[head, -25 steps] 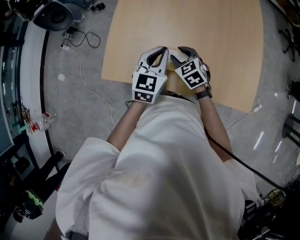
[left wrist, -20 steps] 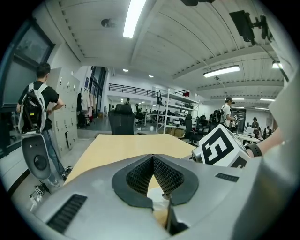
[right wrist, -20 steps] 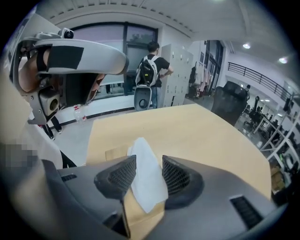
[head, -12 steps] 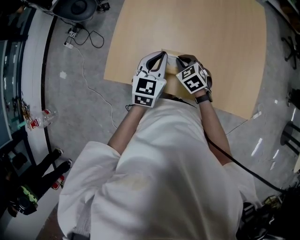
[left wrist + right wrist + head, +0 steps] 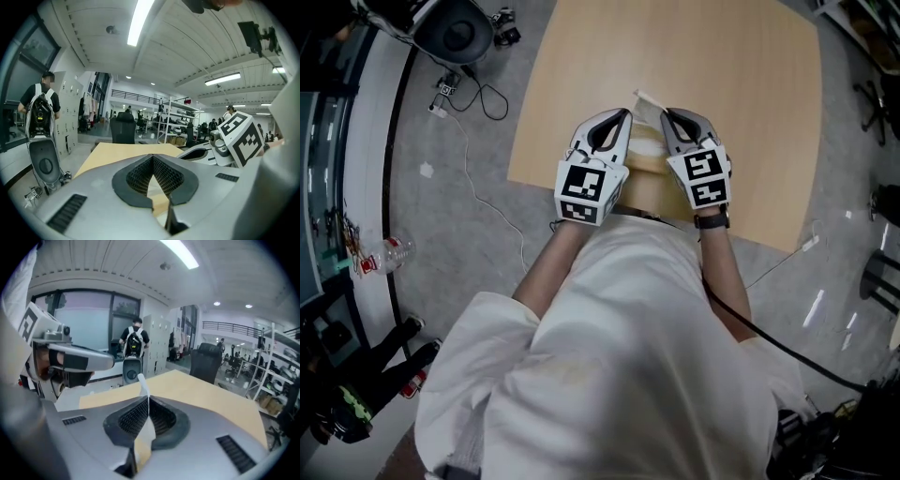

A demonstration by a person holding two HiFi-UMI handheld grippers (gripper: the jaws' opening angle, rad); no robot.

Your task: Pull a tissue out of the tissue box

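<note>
At near edge of worktop point(image 5: 750, 112), tissue box point(image 5: 649, 180) sits under both tongs. L tongs point(image 5: 622, 120) shut, nothing btwn. R tongs point(image 5: 668, 120) closing tight on white tissue point(image 5: 645, 111), which stretches up from box, tip past the pads.

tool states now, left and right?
Left tool: closed, nothing held.
Right tool: closed on the tissue.

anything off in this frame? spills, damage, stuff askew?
Nothing stands out. The tissue is pinched between the right gripper's jaws, its tip poking past them. The tissue box is mostly hidden between the two grippers, so its tilt can't be judged. The table shows no spill.
</note>
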